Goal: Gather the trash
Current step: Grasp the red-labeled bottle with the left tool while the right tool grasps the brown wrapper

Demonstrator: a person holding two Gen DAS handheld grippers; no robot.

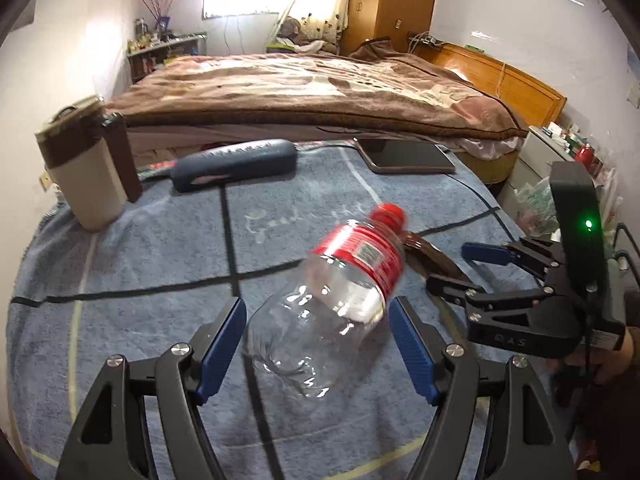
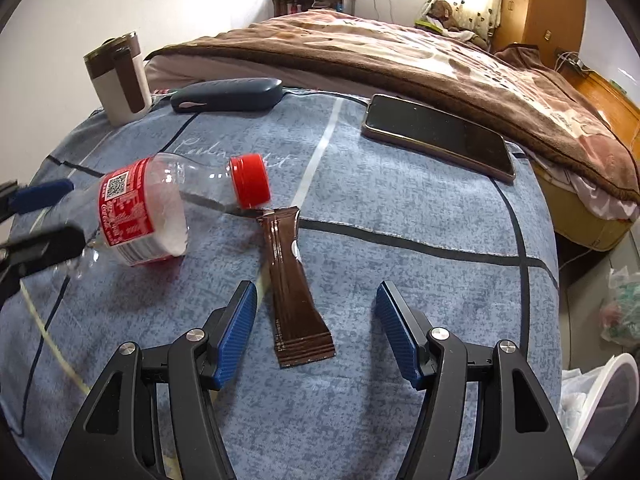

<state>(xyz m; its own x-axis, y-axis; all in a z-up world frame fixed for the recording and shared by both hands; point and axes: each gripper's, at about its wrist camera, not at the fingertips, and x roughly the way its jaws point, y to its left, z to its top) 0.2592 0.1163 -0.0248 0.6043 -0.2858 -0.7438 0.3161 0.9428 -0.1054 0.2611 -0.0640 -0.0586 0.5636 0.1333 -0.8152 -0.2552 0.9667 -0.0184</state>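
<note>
Two pieces of trash lie on my blue cloth [image 2: 400, 216], so each gripper straddles one, jaws wide: left gripper [image 1: 318, 344] around the empty plastic bottle [image 1: 340, 292], right gripper [image 2: 316, 334] over the near brown sachet [image 2: 294, 292]

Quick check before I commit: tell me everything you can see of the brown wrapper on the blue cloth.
The brown wrapper is a long, flat, glossy stick-style sachet with crimped, ridged ends and a small white mark on one edge. It looks like foil or plastic film, flattened and seemingly empty. It lies flat on the blue cloth, its far end at the red cap of the plastic bottle; contact there is unclear. Its near end lies between the open fingers of the right gripper, untouched.
</note>
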